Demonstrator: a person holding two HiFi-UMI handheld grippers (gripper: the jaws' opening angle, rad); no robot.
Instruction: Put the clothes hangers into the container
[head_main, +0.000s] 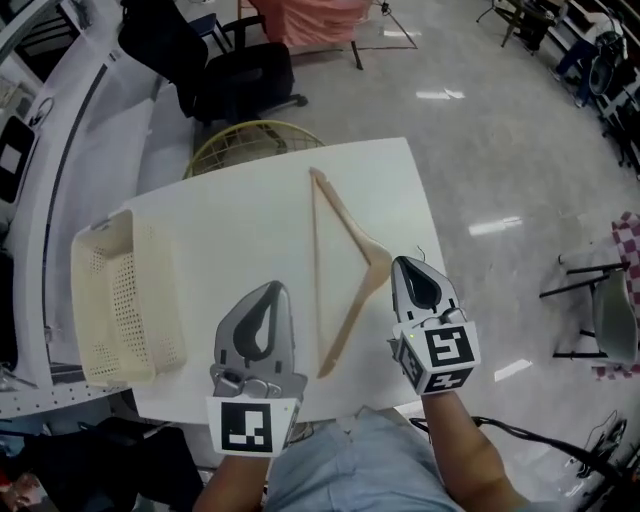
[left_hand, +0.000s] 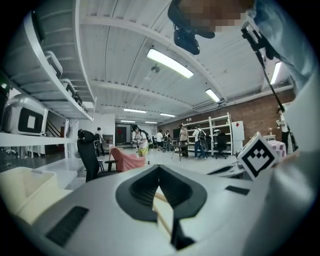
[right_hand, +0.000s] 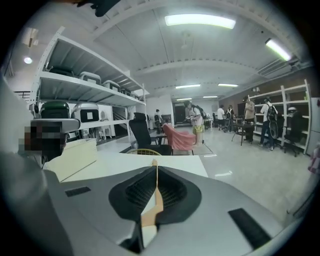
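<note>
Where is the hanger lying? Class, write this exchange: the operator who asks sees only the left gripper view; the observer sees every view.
Observer: The head view shows one wooden hanger flat on the white table, between the left gripper and the right gripper.
Operator: Is the right gripper closed?
Observer: Yes. In its own view its fingers meet and grip nothing.
Operator: Anything in the container?
Observer: No hanger shows in the cream basket at the table's left edge.

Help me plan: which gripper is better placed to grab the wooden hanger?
Right. The right gripper lies beside the neck of the wooden hanger; the left gripper sits farther off, nearer the basket.
</note>
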